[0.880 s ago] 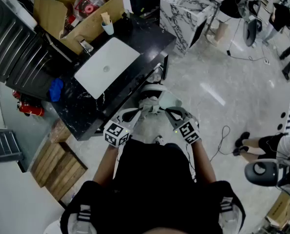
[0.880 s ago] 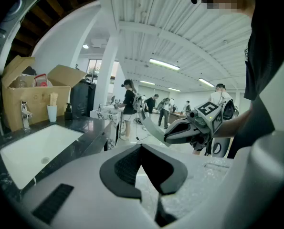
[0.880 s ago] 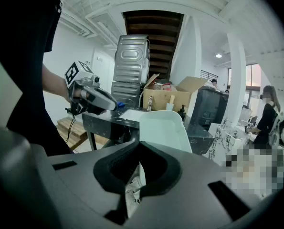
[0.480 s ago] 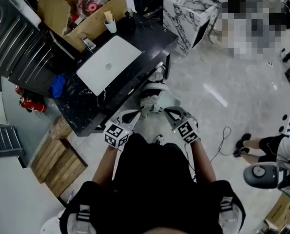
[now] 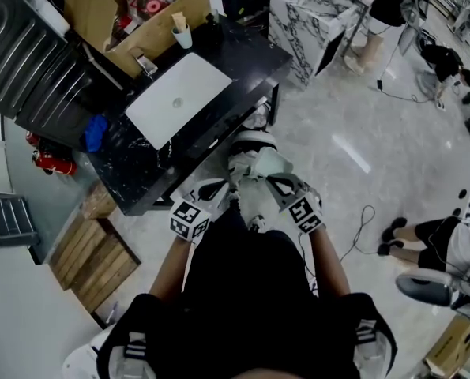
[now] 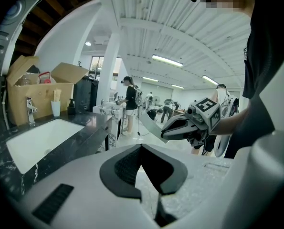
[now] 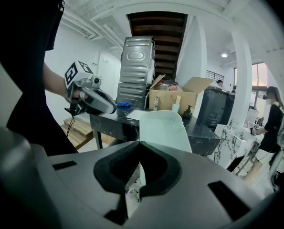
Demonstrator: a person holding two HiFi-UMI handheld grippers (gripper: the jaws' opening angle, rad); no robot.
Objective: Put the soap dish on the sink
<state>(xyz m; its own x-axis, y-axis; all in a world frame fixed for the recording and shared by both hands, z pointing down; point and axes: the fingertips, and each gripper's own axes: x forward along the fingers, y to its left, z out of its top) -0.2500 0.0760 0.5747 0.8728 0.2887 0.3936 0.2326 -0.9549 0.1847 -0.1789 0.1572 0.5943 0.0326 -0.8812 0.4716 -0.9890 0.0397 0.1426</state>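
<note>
The soap dish (image 5: 268,164), a pale shallow tray, sticks up from my right gripper (image 5: 272,181), which is shut on its lower edge. In the right gripper view the soap dish (image 7: 163,130) stands upright between the closed jaws of the right gripper (image 7: 140,144). My left gripper (image 5: 225,186) hangs beside it at waist height, shut with nothing in it, and its jaws meet in the left gripper view (image 6: 142,149). The white sink (image 5: 175,101) is set in a black marble counter (image 5: 242,61) ahead and to the left, well apart from both grippers.
Behind the sink stand a faucet (image 5: 142,64), a cup (image 5: 184,36) and an open cardboard box (image 5: 132,14). A blue cloth (image 5: 95,133) lies on the counter's left end. A marble cabinet (image 5: 313,22) stands to the right, a wooden pallet (image 5: 92,259) on the floor left.
Both grippers and the dish keep the same pose in front of the body. The counter and sink have drifted slightly right and down in the head view.
</note>
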